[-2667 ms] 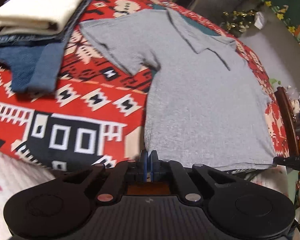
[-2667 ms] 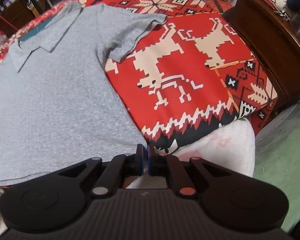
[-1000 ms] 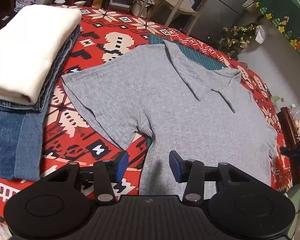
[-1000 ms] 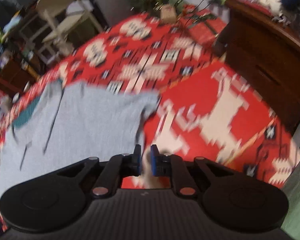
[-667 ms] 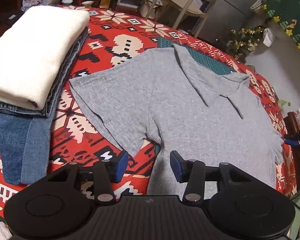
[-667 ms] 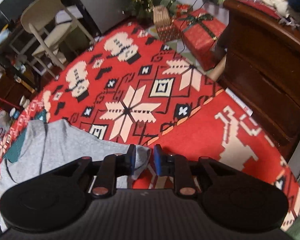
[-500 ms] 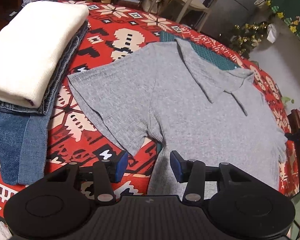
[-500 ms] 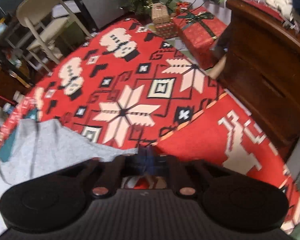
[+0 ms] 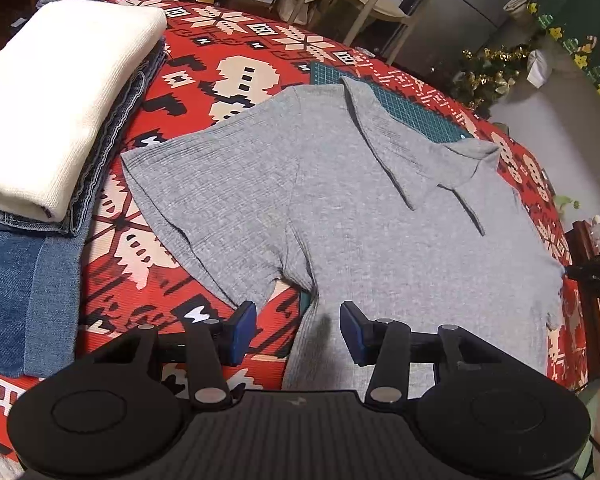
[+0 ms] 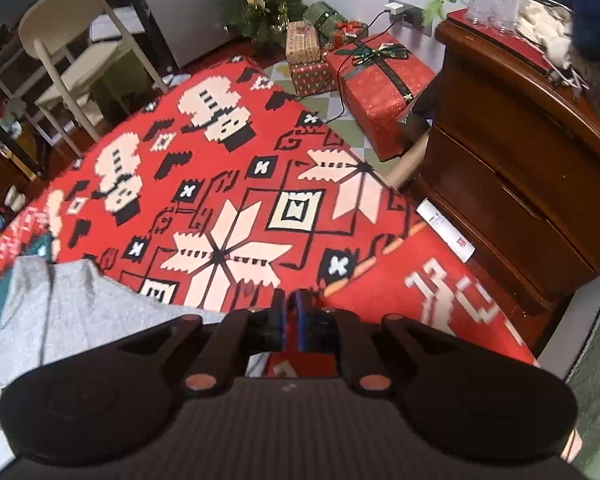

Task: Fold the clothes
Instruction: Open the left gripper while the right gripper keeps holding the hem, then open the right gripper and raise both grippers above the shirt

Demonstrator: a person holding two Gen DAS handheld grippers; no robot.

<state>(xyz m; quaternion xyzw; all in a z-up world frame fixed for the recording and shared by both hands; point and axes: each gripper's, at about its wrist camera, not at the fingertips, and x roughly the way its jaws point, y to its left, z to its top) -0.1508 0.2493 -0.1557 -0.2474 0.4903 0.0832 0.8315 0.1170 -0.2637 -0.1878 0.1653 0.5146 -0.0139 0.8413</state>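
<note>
left tongs [image 9: 298, 333], spread, have let go of the hem and hover by the sleeve. right tongs [image 10: 290, 316] now pinch the far sleeve of the grey polo shirt [image 9: 380, 220], flat on the desk [image 9: 228, 76], likely for a sleeve fold.

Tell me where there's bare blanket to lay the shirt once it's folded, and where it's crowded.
Free: the red blanket beyond the grey shirt, toward the chair and the wooden dresser. A narrower strip lies between the shirt's sleeve and the folded stack. Crowded: that stack's corner and the middle, which the shirt covers.
</note>
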